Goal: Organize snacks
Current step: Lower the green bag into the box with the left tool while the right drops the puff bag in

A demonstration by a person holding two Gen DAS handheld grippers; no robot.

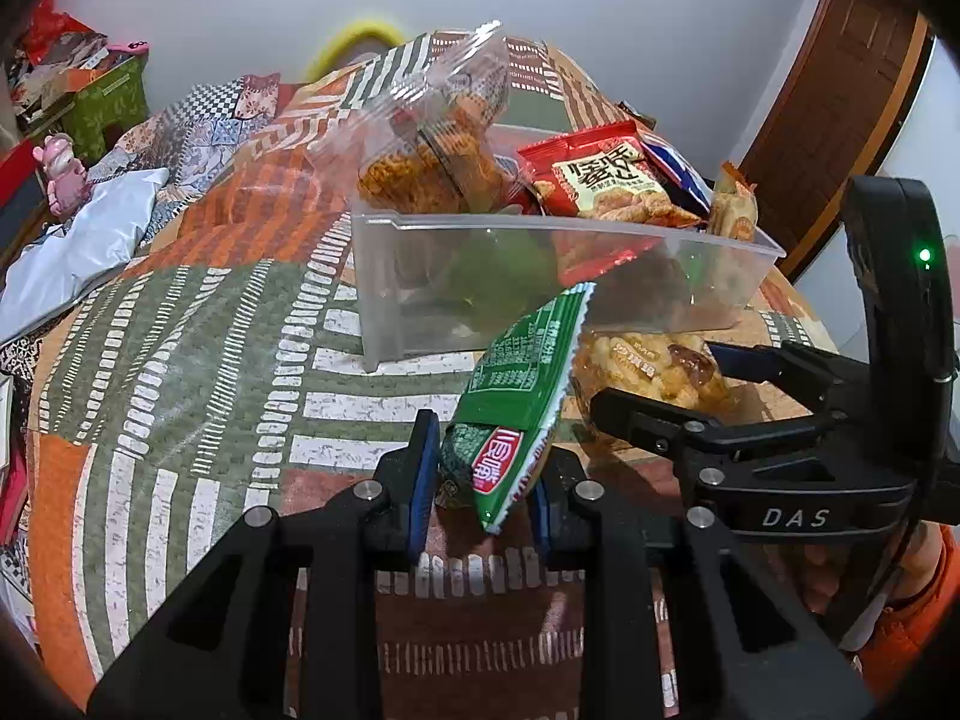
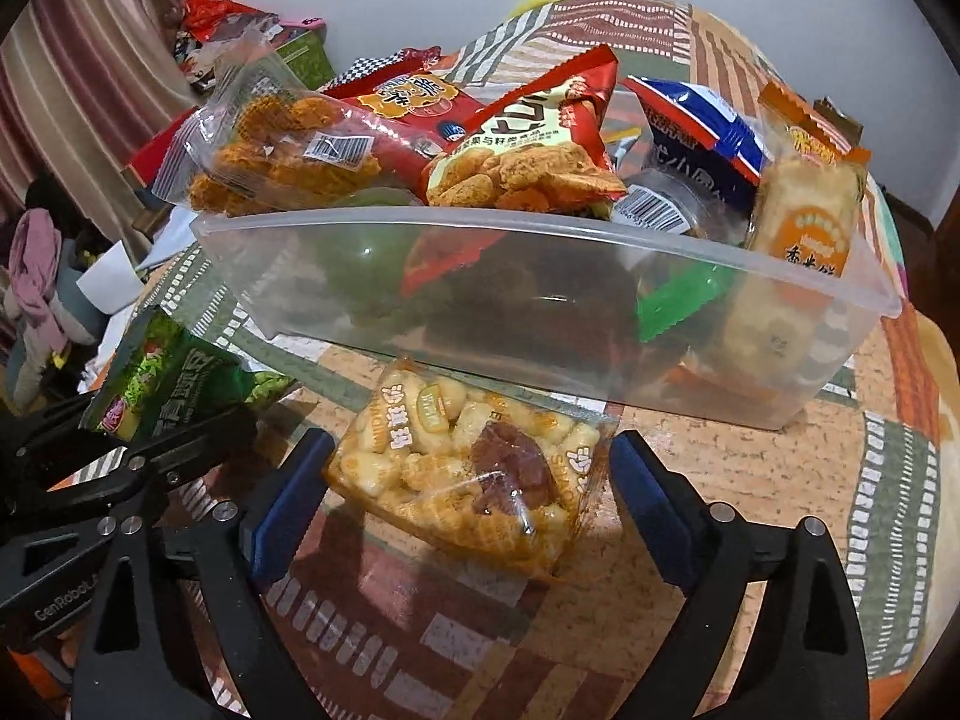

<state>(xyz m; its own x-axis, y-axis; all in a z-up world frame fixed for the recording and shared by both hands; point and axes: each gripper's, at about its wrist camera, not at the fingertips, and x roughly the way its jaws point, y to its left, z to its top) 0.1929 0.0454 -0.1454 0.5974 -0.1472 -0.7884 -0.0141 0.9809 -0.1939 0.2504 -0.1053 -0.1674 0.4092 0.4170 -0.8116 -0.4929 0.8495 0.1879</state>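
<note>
Snack packets sit at both claws. Left claw (image 1: pixel 480 480) is clamped on a green snack packet (image 1: pixel 516 396), held above the patterned counter (image 1: pixel 198 348). Right claw (image 2: pixel 468 480) stands wide, straddling a clear packet of puffed snacks (image 2: pixel 462 468) without pressing it. Beyond, a clear plastic bin (image 2: pixel 540 300) holds a red cracker bag (image 2: pixel 528 144), a blue packet (image 2: pixel 702 120) and an orange rice-cracker packet (image 2: pixel 804 210).
</note>
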